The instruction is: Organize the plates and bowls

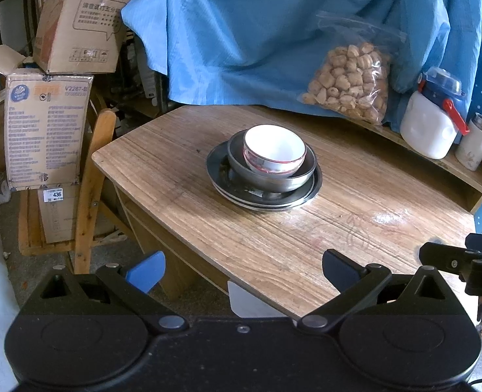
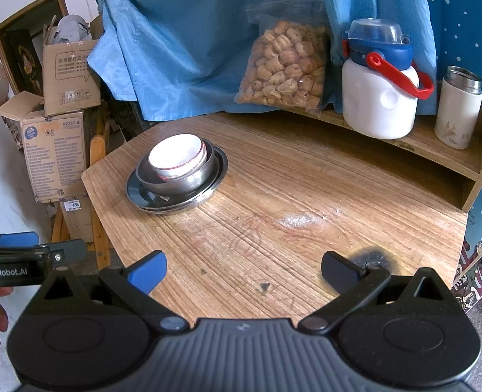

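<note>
Both grippers, left gripper [image 1: 243, 271] and right gripper [image 2: 243, 269], stand with jaws spread wide, empty, held at the near edge of the wooden table [image 1: 339, 228]. Dishes form 1 stack mid-table: 1 white bowl [image 1: 274, 148] nested in 1 steel bowl [image 1: 267, 176], atop steel plates [image 1: 260, 197], apparently 2. Rear shelf [image 2: 437, 150]: 1 snack bag [image 2: 285, 65], 1 jug [image 2: 380, 94], 1 flask [image 2: 458, 112].

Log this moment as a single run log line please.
left claw open, empty | right claw open, empty | white bowl in steel bowl on plates | stack untouched
</note>
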The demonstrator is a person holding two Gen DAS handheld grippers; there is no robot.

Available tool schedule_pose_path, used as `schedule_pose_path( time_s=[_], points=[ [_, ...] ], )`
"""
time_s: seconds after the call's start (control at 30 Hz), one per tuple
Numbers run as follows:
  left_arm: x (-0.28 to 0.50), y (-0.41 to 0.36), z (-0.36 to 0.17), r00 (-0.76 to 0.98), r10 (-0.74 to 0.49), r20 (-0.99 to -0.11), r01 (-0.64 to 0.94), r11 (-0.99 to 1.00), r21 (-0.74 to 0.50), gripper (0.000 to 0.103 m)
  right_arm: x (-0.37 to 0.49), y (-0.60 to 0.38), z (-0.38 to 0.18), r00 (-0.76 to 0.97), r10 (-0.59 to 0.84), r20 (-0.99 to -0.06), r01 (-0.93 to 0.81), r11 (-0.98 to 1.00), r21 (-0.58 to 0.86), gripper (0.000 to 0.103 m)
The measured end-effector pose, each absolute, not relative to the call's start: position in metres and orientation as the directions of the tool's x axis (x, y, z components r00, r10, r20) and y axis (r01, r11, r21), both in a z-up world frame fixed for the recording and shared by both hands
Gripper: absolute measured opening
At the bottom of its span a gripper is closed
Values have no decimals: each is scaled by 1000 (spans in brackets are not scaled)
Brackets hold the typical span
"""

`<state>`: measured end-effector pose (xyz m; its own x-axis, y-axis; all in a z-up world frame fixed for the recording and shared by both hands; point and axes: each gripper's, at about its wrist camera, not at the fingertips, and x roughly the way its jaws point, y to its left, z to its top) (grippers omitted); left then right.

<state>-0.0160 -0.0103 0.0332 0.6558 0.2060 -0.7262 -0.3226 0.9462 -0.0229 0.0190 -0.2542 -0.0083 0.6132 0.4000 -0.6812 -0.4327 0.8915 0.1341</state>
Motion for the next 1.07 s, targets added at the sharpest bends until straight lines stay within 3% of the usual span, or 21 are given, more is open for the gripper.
schedule_pose_path(
  time_s=[1.07],
  points=[
    [-7,-10,32,632,213,-745,-342,939,-22,102,26,-260,-14,601,400,-692,-429,892,143,103]
  ],
)
